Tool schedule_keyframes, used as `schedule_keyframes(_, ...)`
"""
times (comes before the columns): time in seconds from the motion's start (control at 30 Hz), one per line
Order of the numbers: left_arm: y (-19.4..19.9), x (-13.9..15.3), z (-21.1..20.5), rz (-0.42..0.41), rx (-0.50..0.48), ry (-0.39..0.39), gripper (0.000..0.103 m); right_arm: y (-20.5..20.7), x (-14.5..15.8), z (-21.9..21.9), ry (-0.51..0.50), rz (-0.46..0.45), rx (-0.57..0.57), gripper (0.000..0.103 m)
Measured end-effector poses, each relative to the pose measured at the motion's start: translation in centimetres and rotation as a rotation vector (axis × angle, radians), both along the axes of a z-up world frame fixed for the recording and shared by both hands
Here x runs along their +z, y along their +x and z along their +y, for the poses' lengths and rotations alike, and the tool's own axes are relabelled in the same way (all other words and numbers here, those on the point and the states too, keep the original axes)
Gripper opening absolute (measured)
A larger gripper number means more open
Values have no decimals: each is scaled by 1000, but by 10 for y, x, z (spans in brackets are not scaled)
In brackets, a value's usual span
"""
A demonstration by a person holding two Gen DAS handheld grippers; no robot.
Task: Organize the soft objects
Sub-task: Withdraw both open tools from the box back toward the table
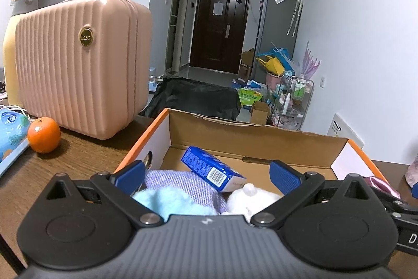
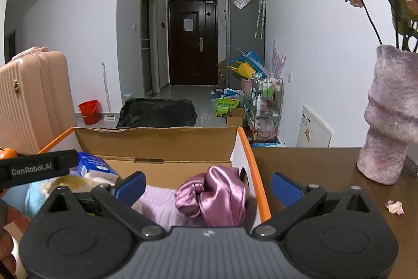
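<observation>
An open cardboard box with an orange rim (image 1: pixel 261 132) (image 2: pixel 156 137) stands on the brown table. In the left wrist view it holds a blue tissue pack (image 1: pixel 211 168), a lilac knit cloth (image 1: pixel 180 184), a light blue fluffy piece (image 1: pixel 167 200) and a white plush (image 1: pixel 250 198). My left gripper (image 1: pixel 209 175) hangs open above them, holding nothing. In the right wrist view a pink satin cloth (image 2: pixel 216 198) lies on a pale pink knit (image 2: pixel 159 203) at the box's right end. My right gripper (image 2: pixel 209 186) is open over it, empty.
A pink ribbed case (image 1: pixel 81 64) stands left of the box, with an orange (image 1: pixel 44 135) in front of it. A purple vase with dried roses (image 2: pixel 389 117) stands on the table to the right. Fallen petals (image 2: pixel 395 207) lie near it.
</observation>
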State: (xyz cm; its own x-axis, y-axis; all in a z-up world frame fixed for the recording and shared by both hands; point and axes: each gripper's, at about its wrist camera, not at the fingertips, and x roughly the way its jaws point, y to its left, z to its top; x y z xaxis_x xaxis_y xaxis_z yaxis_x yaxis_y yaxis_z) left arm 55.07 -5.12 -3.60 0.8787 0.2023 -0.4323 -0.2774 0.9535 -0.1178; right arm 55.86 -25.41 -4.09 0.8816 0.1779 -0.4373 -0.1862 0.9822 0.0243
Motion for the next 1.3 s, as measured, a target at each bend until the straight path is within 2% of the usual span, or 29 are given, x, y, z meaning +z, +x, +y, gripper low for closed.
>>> schedule_keyframes(0.33, -31, 5, -5, -27, -27, 16, 103, -34, 10, -11, 39, -47, -31, 103)
schedule_keyframes(0.6, -61, 7, -7, -52, -57, 24, 103, -65, 32, -21, 57, -118, -53, 103)
schedule_keyframes(1.3, -130, 5, 4, -29, -76, 16, 103, -131, 20, -18, -3, -77, -56, 103)
